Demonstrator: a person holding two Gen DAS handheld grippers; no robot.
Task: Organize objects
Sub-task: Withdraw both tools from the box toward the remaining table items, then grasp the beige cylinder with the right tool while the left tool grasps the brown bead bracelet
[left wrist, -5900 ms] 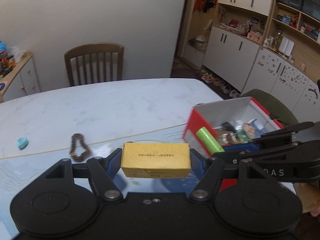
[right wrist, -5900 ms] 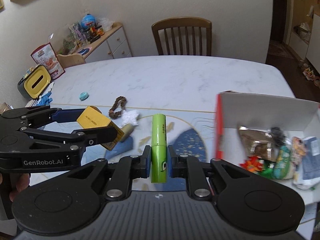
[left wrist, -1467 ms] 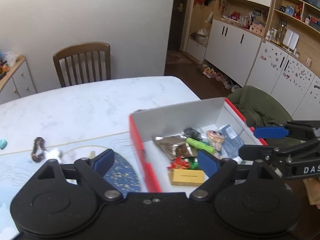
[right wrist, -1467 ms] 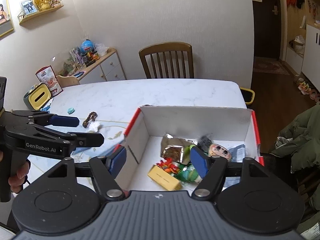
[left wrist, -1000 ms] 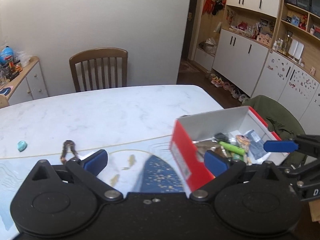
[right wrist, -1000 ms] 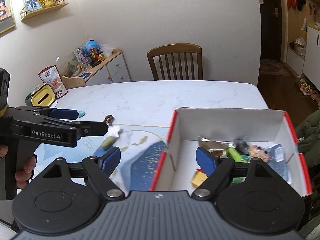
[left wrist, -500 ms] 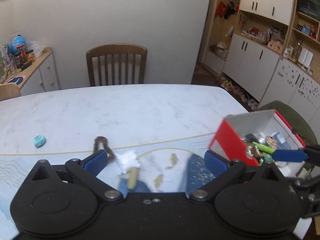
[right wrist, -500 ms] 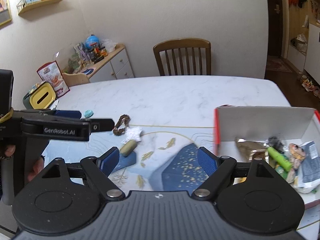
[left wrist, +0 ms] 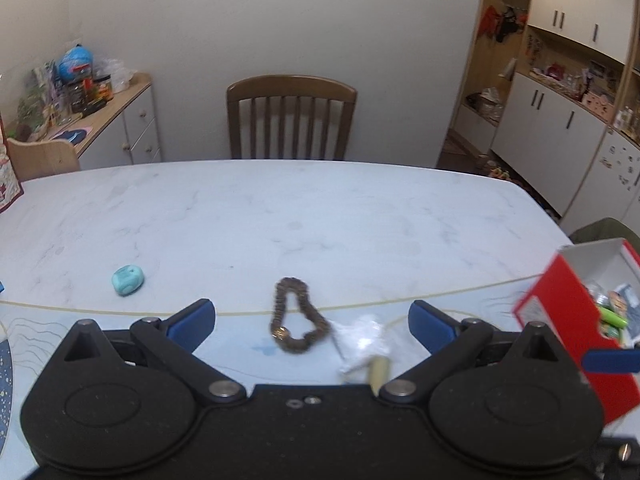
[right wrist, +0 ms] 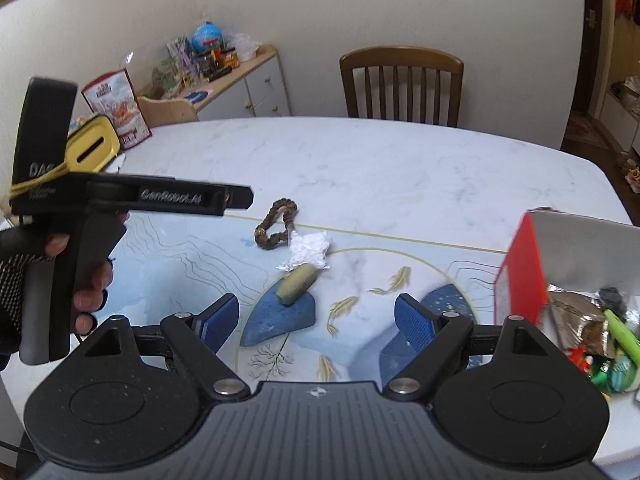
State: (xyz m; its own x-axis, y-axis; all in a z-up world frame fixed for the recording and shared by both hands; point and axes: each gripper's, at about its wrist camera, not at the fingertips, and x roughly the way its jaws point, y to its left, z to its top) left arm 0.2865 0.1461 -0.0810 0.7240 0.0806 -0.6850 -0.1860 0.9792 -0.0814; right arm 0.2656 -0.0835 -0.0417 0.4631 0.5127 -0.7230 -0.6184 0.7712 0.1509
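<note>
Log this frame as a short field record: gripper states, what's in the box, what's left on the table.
left gripper: open, empty
right gripper: open, empty
red box: at table's right edge; holds a green tube and a foil packet among other items
left on table: bead bracelet, white wrapper, beige cylinder, teal eraser

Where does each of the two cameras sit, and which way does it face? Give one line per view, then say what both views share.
Left wrist: on the left gripper, facing across the table toward the chair; only its own open fingers show.
Right wrist: on the right gripper, facing the same table from further right; its open fingers, the left gripper and the gloved hand holding it show.
Shared: bead bracelet, white packet, olive cylinder, red box, chair.
</note>
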